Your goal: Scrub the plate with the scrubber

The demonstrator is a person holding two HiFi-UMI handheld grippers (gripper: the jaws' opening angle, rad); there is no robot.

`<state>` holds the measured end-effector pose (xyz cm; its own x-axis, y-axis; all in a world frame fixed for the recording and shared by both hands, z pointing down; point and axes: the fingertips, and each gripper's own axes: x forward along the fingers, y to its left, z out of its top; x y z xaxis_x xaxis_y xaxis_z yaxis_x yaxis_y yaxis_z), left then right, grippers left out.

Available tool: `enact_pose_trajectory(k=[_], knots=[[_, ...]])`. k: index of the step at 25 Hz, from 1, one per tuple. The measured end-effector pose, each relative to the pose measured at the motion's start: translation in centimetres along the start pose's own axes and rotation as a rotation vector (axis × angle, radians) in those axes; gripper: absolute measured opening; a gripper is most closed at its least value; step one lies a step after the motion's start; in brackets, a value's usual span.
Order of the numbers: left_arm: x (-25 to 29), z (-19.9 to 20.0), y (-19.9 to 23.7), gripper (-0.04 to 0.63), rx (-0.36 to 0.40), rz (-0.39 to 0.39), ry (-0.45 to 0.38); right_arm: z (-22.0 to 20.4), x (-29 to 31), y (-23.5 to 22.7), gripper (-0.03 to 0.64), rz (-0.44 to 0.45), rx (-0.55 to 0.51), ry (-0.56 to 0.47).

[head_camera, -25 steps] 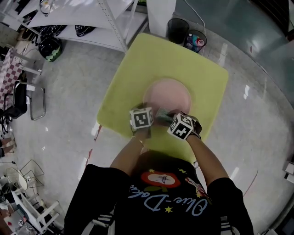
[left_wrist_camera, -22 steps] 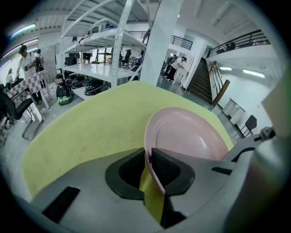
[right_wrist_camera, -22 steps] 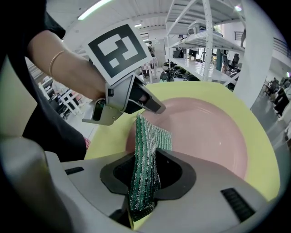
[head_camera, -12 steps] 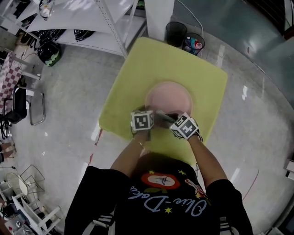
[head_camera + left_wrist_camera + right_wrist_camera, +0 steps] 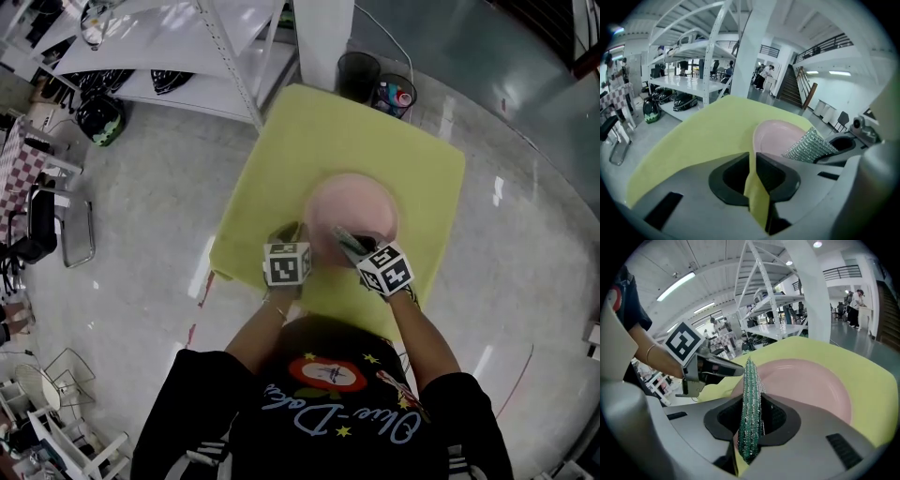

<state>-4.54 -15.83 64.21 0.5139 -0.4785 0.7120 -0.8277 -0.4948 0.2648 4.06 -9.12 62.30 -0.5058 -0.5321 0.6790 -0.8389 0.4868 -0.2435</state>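
The right gripper [image 5: 750,401] has its jaws clamped on a green sparkly scrubber [image 5: 750,380], over the near edge of the pink plate [image 5: 813,380]. The left gripper [image 5: 753,157], jaws narrowly apart, opening and empty, is just left of the plate, over the yellow table [image 5: 375,131]

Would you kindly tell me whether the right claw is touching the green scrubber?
Touching. The right gripper view shows the scrubber standing on edge between the jaws of the right claw, both jaws pressed against its sides.
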Motion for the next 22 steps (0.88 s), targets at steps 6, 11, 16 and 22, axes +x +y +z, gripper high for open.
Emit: enact_pose_trajectory(k=[6, 11, 16, 22], knots=[[-1.9, 1.2, -0.4, 0.020, 0.062, 0.001, -0.076, 1.5, -1.3, -0.6, 0.069, -0.037, 0.030, -0.122], [-4.1, 2.5, -2.4, 0.002, 0.060, -0.028, -0.154, 3.4, -3.9, -0.4, 0.069, -0.051, 0.045, -0.243], [-7.3, 4.8, -4.5, 0.002, 0.049, -0.056, -0.248, 5.7, -7.5, 0.6, 0.067, -0.070, 0.033, -0.355], [-10.8, 6.6, -8.1, 0.002, 0.163, -0.066, -0.343, 7.1, -12.0, 1.5, 0.067, -0.080, 0.020, -0.455]])
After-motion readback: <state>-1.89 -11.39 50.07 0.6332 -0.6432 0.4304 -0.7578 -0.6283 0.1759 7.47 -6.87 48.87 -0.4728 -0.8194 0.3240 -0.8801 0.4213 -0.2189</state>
